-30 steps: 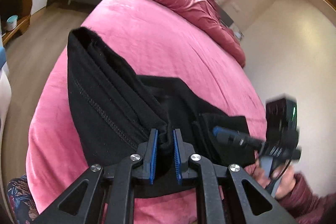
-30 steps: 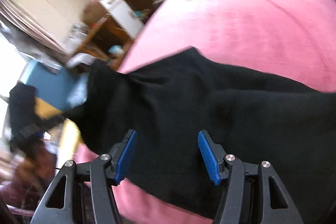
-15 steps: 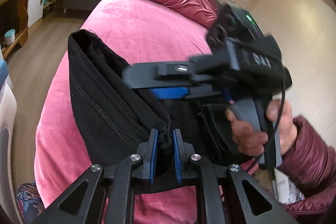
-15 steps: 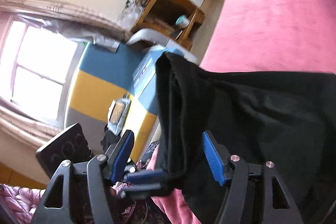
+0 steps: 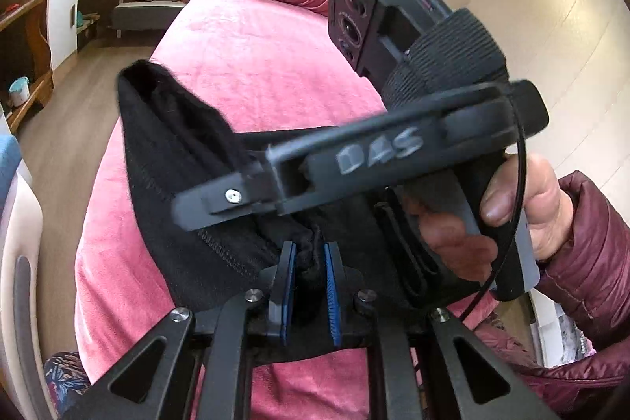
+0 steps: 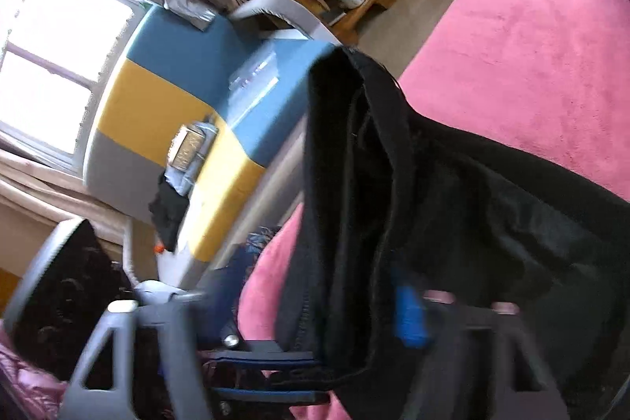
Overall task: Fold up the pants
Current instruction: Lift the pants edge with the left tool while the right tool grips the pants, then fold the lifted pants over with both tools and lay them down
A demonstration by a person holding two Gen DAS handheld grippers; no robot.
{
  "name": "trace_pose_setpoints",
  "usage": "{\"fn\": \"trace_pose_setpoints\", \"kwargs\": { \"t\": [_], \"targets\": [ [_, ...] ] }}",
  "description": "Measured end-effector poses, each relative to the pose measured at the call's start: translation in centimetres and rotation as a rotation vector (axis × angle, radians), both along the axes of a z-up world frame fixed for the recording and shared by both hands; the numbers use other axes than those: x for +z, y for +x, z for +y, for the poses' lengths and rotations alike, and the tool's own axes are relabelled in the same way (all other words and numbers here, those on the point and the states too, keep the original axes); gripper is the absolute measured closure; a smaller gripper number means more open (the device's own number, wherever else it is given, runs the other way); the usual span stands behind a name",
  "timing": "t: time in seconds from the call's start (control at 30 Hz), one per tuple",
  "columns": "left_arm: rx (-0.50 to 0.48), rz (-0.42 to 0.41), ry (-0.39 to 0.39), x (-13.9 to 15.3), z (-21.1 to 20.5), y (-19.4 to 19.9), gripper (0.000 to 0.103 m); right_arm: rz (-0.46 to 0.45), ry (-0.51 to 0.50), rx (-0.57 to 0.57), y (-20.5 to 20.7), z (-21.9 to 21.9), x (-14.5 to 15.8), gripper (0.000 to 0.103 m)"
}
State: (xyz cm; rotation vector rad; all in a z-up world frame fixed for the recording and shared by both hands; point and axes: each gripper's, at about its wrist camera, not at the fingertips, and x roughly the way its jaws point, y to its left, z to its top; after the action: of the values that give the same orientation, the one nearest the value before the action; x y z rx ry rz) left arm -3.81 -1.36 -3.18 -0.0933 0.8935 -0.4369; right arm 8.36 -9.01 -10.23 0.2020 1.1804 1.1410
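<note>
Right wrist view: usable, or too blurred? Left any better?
Right wrist view: motion-smeared, its own gripper streaked, window blown out. Left wrist view: sharper, left gripper crisp on the pants; the right gripper crossing close is slightly smeared; strong fisheye bend in both.

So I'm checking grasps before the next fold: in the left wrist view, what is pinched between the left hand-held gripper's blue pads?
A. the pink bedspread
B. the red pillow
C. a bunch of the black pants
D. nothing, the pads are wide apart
C: the left hand-held gripper has its blue pads close together, with a bunched fold of the black pants between them, above the pink bedspread.
</note>
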Motion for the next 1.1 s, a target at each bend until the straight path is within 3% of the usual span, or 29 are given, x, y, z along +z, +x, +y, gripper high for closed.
{"fn": "trace_pose_setpoints", "kwargs": {
  "t": [0.03, 0.13, 0.2, 0.3, 0.43, 0.6, 0.67, 0.8, 1.1],
  "targets": [
    [0.0, 0.003, -0.003, 0.0, 0.0, 0.0, 0.089, -0.01, -0.012, -0.006, 0.0, -0.1, -0.2, 0.087],
    [-0.003, 0.001, 0.004, 0.1, -0.3, -0.2, 0.088, -0.02, -0.005, -0.037, -0.1, -1.0, -0.2, 0.089],
    [-0.01, -0.002, -0.006, 0.4, -0.3, -0.3, 0.086, -0.034, -0.008, -0.066, -0.3, -1.9, -0.1, 0.09],
    [-0.043, 0.0, -0.058, 1.1, 0.4, -0.8, 0.072, -0.046, 0.007, -0.104, -1.0, -3.5, 0.2, 0.091],
    [-0.076, 0.022, -0.102, 1.7, 2.4, -2.1, 0.069, -0.06, 0.049, -0.172, -2.4, -6.4, 1.1, 0.091],
    [0.039, 0.087, -0.104, 0.2, 5.9, -1.9, 0.064, -0.092, 0.104, -0.264, -4.0, -10.3, 3.0, 0.091],
    [0.045, 0.117, -0.124, -0.5, 6.2, -1.6, 0.049, -0.107, 0.121, -0.29, -4.5, -11.8, 3.8, 0.091],
    [0.05, 0.152, -0.168, -1.1, 5.8, -0.7, 0.046, -0.139, 0.141, -0.33, -6.2, -14.4, 5.3, 0.091],
    [-0.208, 0.084, -0.247, 0.9, -1.1, 0.1, 0.046, -0.19, 0.185, -0.483, -10.5, -21.8, 8.1, 0.091]
  ]
}}
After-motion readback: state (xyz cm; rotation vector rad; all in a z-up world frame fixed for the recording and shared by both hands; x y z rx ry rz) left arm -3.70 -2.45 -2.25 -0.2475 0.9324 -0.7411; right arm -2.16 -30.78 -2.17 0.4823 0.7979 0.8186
